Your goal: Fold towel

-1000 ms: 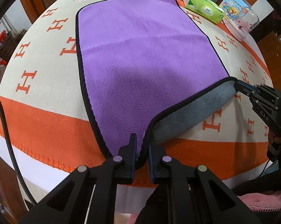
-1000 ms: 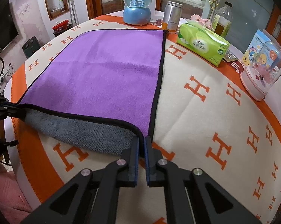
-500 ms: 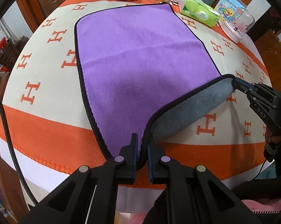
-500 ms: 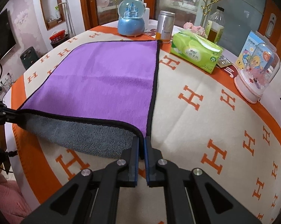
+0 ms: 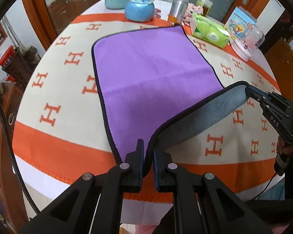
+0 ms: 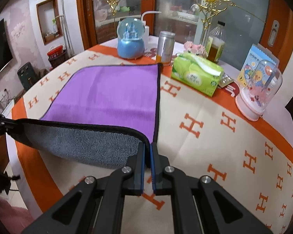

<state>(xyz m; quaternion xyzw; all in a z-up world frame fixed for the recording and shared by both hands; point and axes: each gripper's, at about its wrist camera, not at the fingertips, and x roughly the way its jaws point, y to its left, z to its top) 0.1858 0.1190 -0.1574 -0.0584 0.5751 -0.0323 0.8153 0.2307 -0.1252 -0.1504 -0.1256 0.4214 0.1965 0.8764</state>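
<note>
A purple towel (image 5: 154, 74) with a black hem and grey underside lies on the round table; it also shows in the right wrist view (image 6: 115, 95). Its near edge is lifted, and the grey underside (image 5: 201, 117) hangs between the two grippers. My left gripper (image 5: 148, 146) is shut on the towel's near left corner. My right gripper (image 6: 148, 146) is shut on the near right corner and shows in the left wrist view (image 5: 251, 93). The far half of the towel lies flat on the table.
The table carries an orange and cream cloth (image 5: 54, 105). Behind the towel stand a blue snow globe (image 6: 131, 41), a metal can (image 6: 165, 47), a green tissue pack (image 6: 197, 74), a bottle (image 6: 216, 42) and a pink domed ornament (image 6: 259, 95).
Both grippers have risen and drawn the towel's near edge higher off the table. More of the grey underside shows, and the room behind the table has come into view.
</note>
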